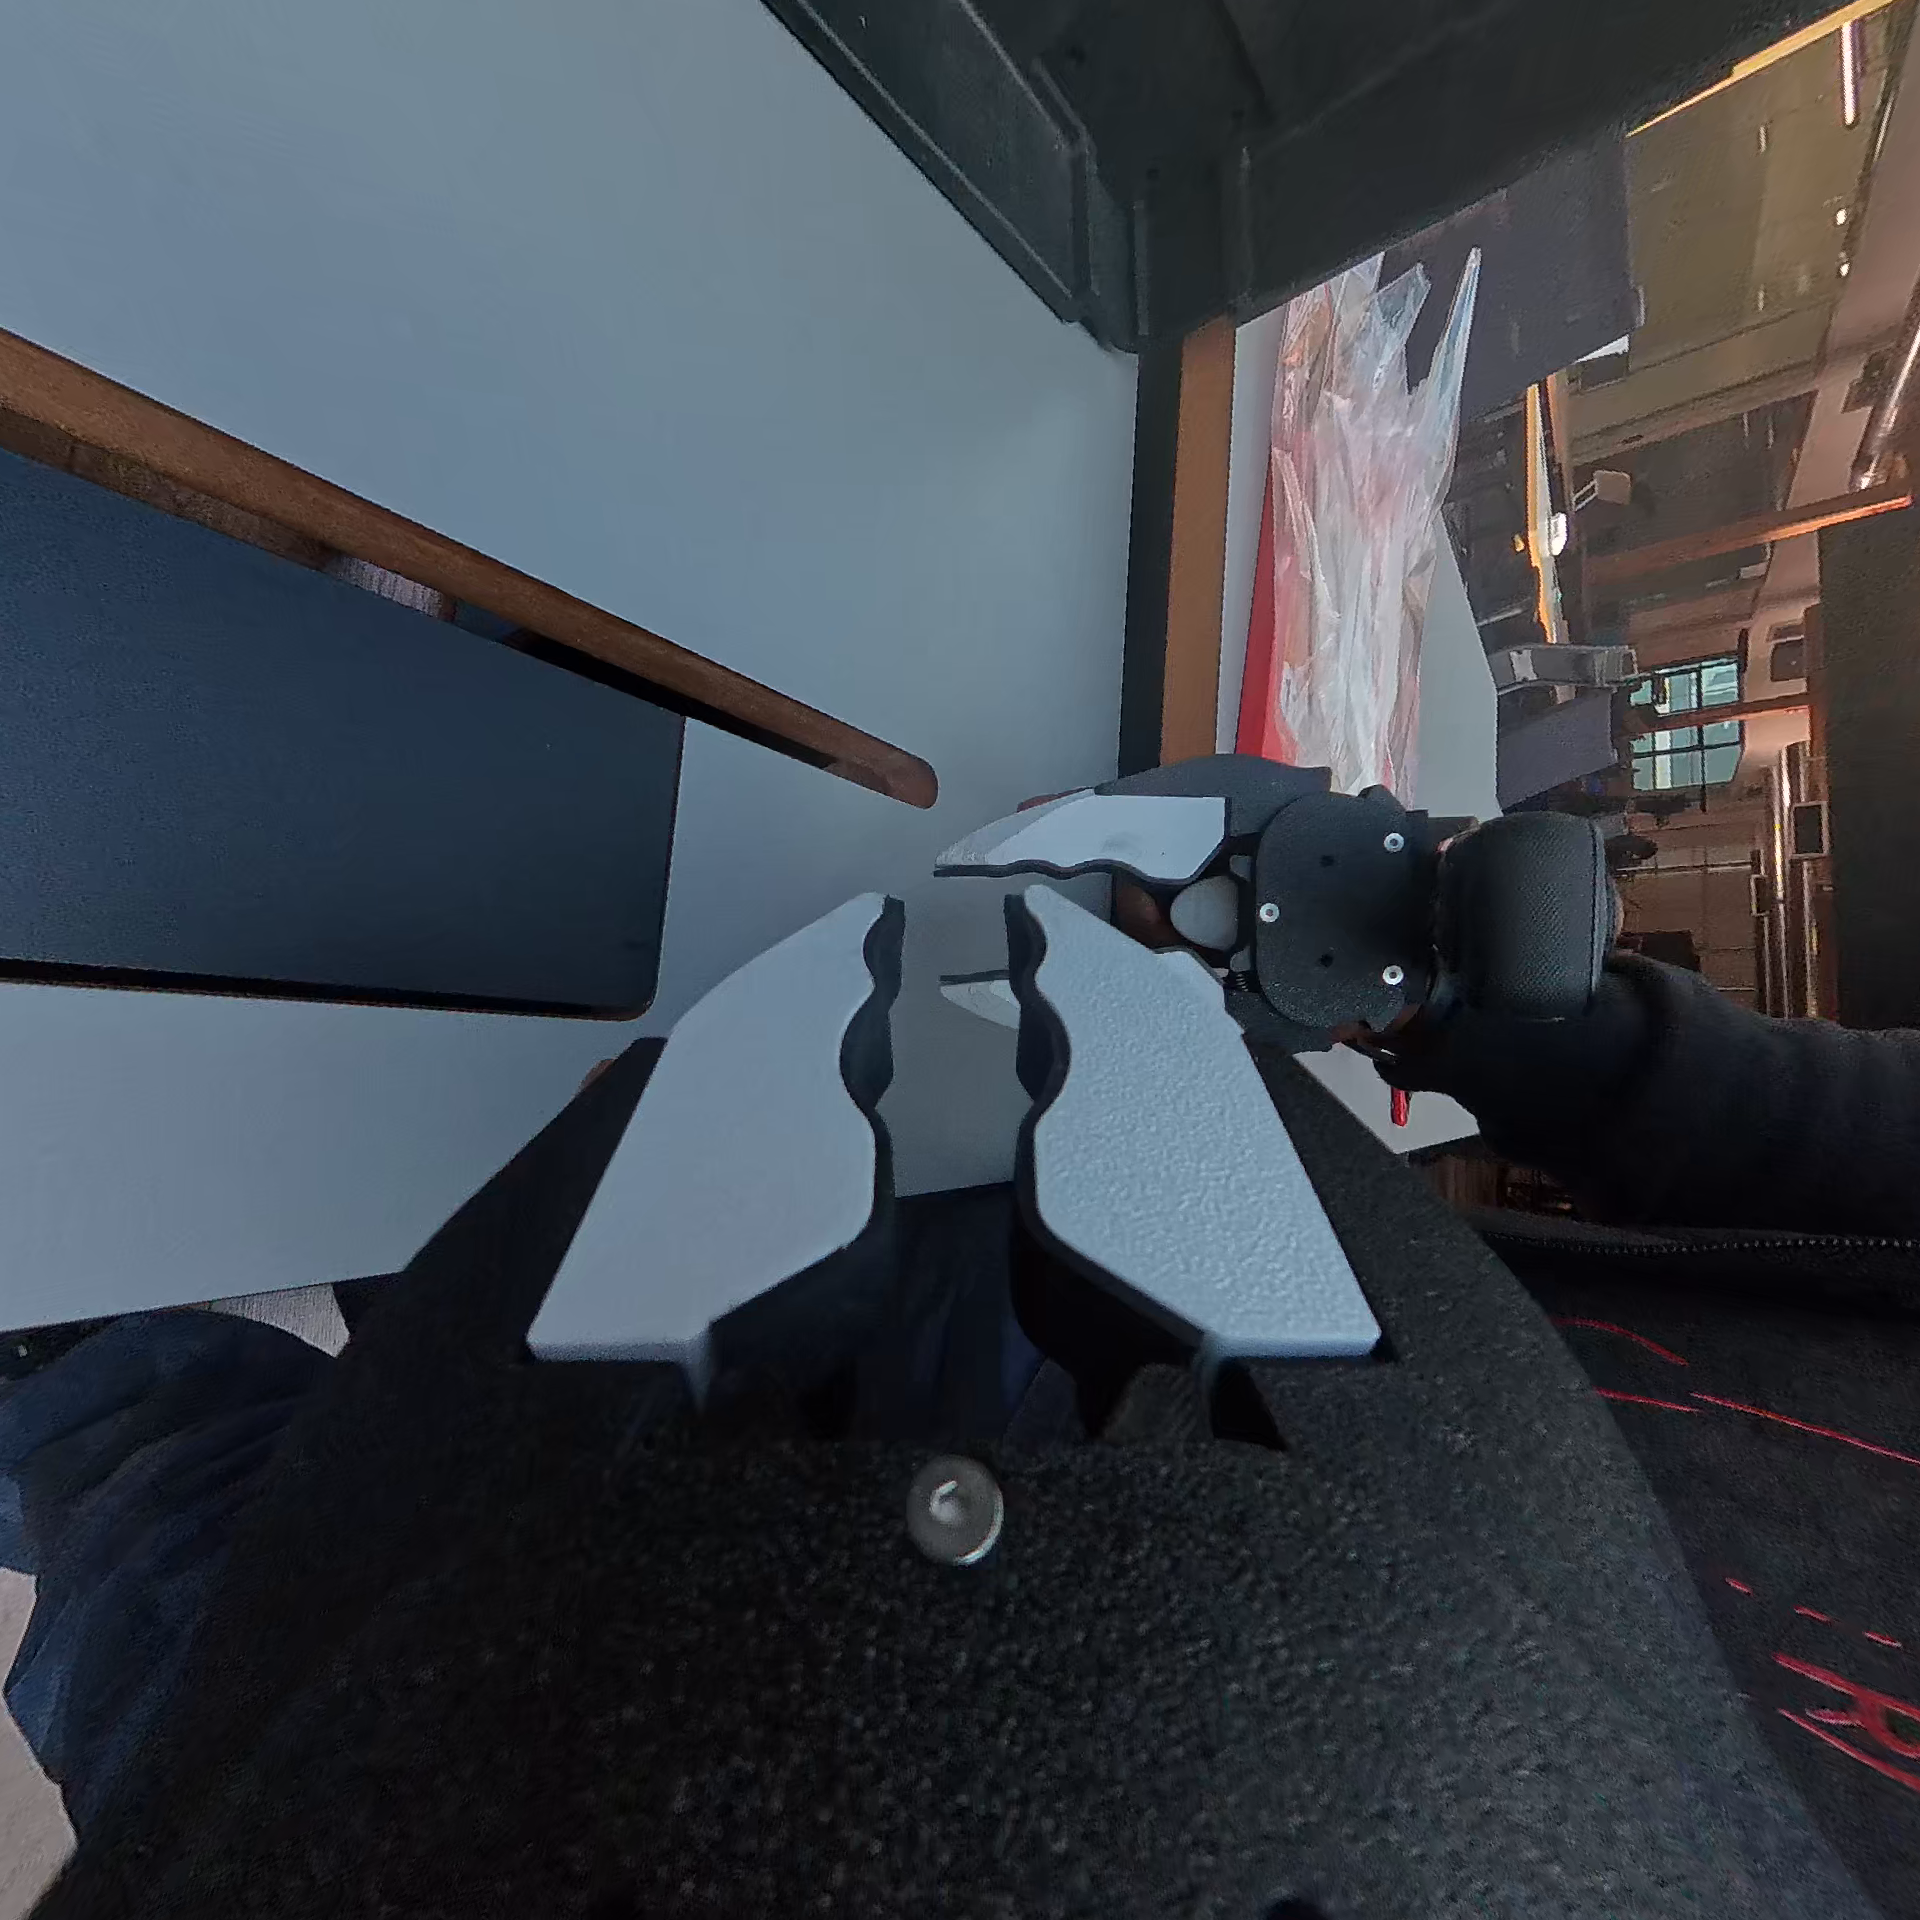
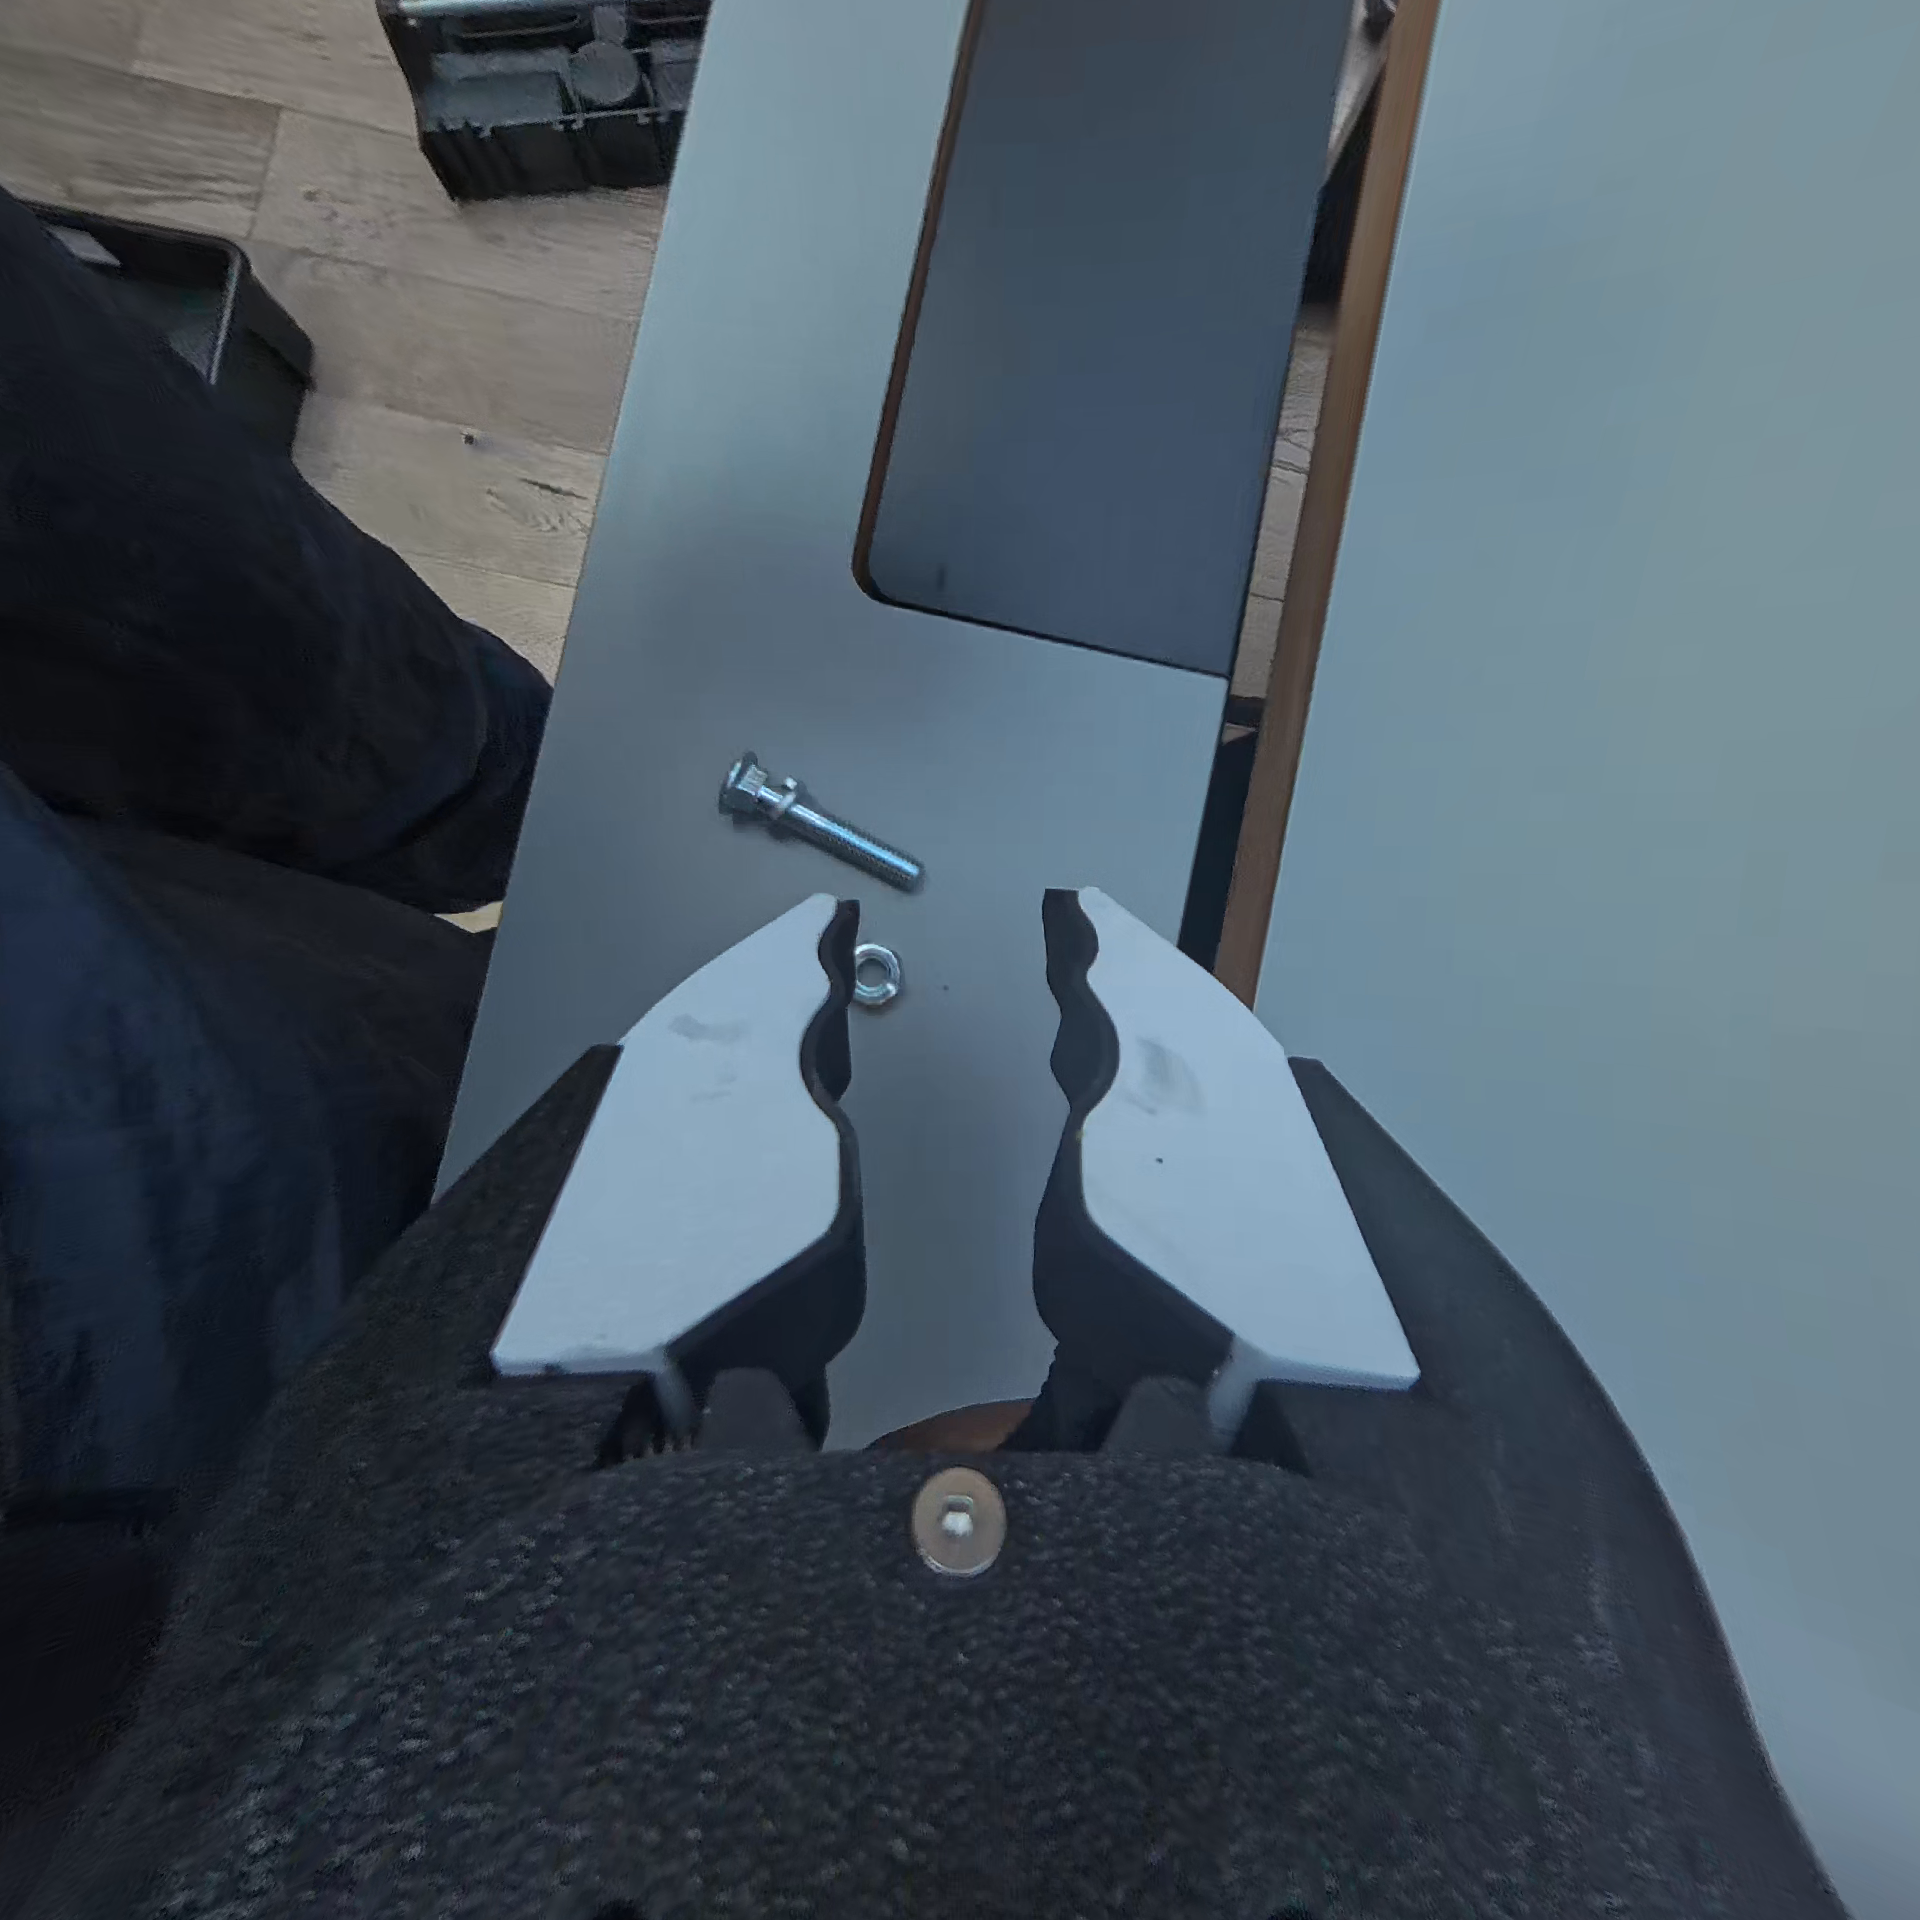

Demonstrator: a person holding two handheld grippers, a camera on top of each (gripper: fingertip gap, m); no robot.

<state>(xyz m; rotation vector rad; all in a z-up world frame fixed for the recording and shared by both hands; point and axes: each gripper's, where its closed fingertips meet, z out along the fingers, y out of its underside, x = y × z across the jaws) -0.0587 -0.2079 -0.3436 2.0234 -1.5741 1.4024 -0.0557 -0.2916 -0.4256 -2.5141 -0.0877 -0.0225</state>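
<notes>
In the right wrist view, a silver bolt [image 2: 818, 822] with a washer near its head lies on a grey panel [image 2: 966, 748]. A small silver nut [image 2: 878, 979] lies just below it, beside my right gripper's left fingertip. My right gripper [image 2: 951, 906] is open and empty, hovering over the nut. In the left wrist view, my left gripper [image 1: 954, 906] is open and empty, pointing at the grey panel [image 1: 623, 364]. The right gripper [image 1: 1091, 894] also shows there, close ahead, held by a gloved hand [image 1: 1527, 914].
A dark rectangular cutout [image 2: 1091, 343] with a wooden rim opens in the panel beyond the bolt. Wood floor [image 2: 416, 312] and a black crate [image 2: 540, 94] lie at upper left. A person's dark clothing [image 2: 208, 623] is at left. A crumpled plastic bag [image 1: 1361, 520] lies farther off. My right fingertips sit around 12 cm from my left ones. Measured from the fingertips, the small silver nut [image 2: 878, 979] is 5 cm or so from the right gripper and 15 cm from the left.
</notes>
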